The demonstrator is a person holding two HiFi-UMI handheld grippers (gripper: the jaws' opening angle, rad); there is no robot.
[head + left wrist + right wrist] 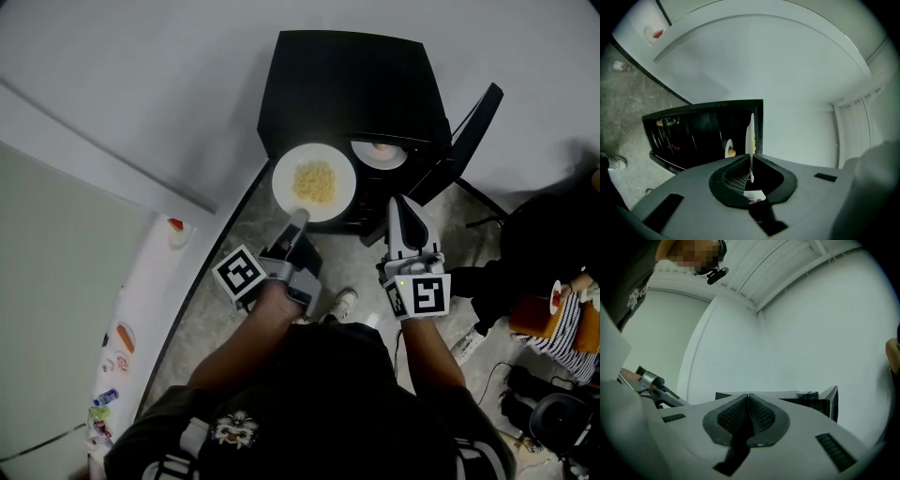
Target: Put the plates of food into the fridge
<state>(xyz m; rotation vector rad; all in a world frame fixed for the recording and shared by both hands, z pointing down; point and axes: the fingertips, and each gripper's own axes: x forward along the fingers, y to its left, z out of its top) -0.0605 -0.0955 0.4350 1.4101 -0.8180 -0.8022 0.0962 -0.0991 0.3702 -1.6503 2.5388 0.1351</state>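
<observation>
We're at the open fridge [349, 89] now, its door [466, 127] swung out to the right. Our left gripper [298, 221] has its jaws almost together, pinching the near rim of the white plate [285, 178]. That plate carries a heap of yellow food [315, 181] and sits level right at the mouth of the fridge, not yet on a shelf as far as we can judge. Our right gripper [404, 208] waits just to the right, jaws fully together with nothing between them. We reckon the plate is stiff, smooth and breakable, and the loose food would slide if it tipped. A rim hold like this means keeping it flat. The count is 2 plates, 1 in our grip and 1 second plate [380, 153] already inside, plus 1 fridge and 2 grippers.
</observation>
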